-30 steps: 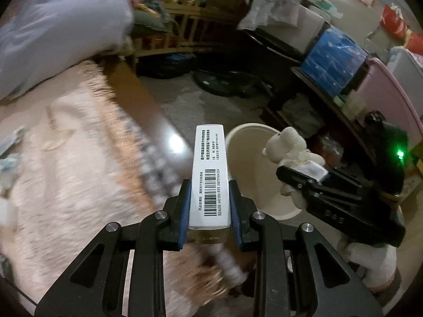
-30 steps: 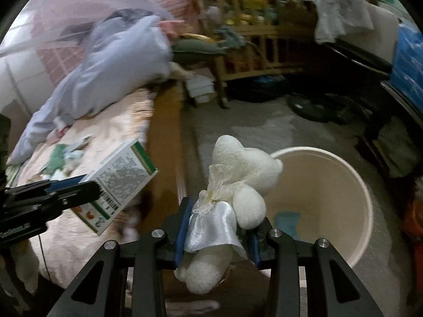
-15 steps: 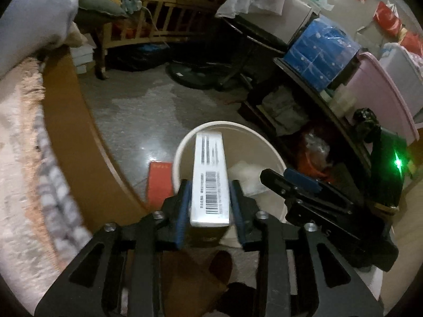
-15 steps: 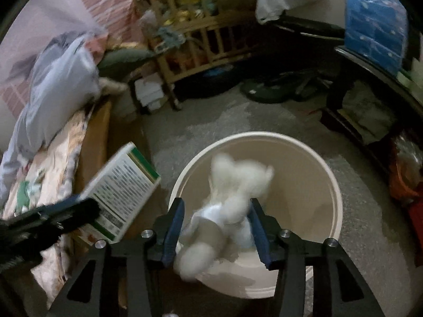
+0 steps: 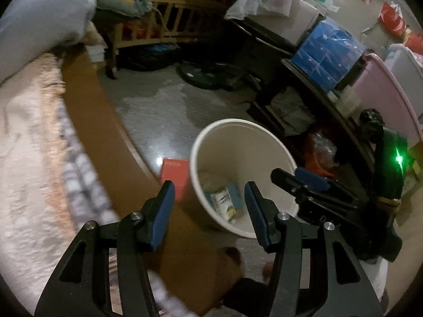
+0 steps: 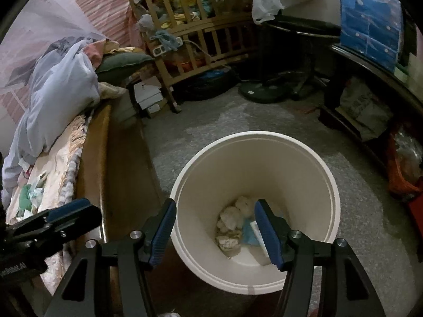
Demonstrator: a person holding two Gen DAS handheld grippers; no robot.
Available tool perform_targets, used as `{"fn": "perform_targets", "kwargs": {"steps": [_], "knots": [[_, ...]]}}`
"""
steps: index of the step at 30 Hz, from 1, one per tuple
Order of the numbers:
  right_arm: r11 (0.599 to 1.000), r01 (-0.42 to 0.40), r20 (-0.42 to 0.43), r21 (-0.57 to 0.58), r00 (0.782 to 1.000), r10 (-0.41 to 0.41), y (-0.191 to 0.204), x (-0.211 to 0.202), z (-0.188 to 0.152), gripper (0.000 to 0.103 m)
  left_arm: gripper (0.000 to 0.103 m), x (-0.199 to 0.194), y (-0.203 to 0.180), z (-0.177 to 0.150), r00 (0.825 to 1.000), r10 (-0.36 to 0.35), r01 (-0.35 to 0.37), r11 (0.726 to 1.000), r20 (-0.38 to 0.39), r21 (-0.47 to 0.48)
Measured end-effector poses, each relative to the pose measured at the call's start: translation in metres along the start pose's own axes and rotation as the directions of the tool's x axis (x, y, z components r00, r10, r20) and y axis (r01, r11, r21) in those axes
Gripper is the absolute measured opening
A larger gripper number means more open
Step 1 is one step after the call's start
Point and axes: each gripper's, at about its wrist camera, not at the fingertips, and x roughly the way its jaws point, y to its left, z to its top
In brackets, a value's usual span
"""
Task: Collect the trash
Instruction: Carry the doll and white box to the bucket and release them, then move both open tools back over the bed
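A cream plastic bucket (image 6: 330,185) stands on the grey floor beside the bed. At its bottom lie a white plush toy (image 6: 232,222) and a small carton (image 5: 224,206) with green print. My right gripper (image 6: 215,228) hangs over the bucket's near rim, its jaws opening with nothing between them. My left gripper (image 5: 208,208) is above the bucket's left side, jaws also opening and empty. The right gripper (image 5: 312,187) shows at the right of the left wrist view, and the left gripper (image 6: 68,211) at the left edge of the right wrist view.
A bed with a beige quilt (image 5: 29,145) and wooden side rail (image 5: 92,121) runs along the left. A red booklet (image 5: 174,177) lies on the floor by the bucket. A wooden crib (image 6: 201,34), a fan base (image 6: 264,93) and cluttered shelves (image 5: 330,60) crowd the back and right.
Both grippers swung from the bed to over the bucket and spread their jaws. The carton left the left gripper and the plush toy left the right; both now lie inside the bucket.
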Motion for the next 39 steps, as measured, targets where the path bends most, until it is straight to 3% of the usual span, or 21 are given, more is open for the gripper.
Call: {"fn": "perform_targets", "kwargs": {"steps": [10, 20, 39], "knots": [[0.997, -0.035, 0.035, -0.066, 0.999, 0.038, 0.04, -0.012, -0.005, 0.06, 0.053, -0.051, 0.039, -0.025, 0.986, 0.154, -0.153, 0.988, 0.063, -0.017], [0.981, -0.098, 0.065, -0.169, 0.992, 0.111, 0.112, -0.028, -0.021, 0.066, 0.053, -0.106, 0.078, -0.05, 0.949, 0.29, -0.284, 0.957, 0.126, -0.064], [0.896, -0.284, -0.052, -0.341, 0.957, 0.284, 0.258, -0.024, -0.067, 0.069, 0.053, -0.199, 0.171, -0.113, 0.882, 0.457, -0.427, 0.88, 0.119, -0.21]]}}
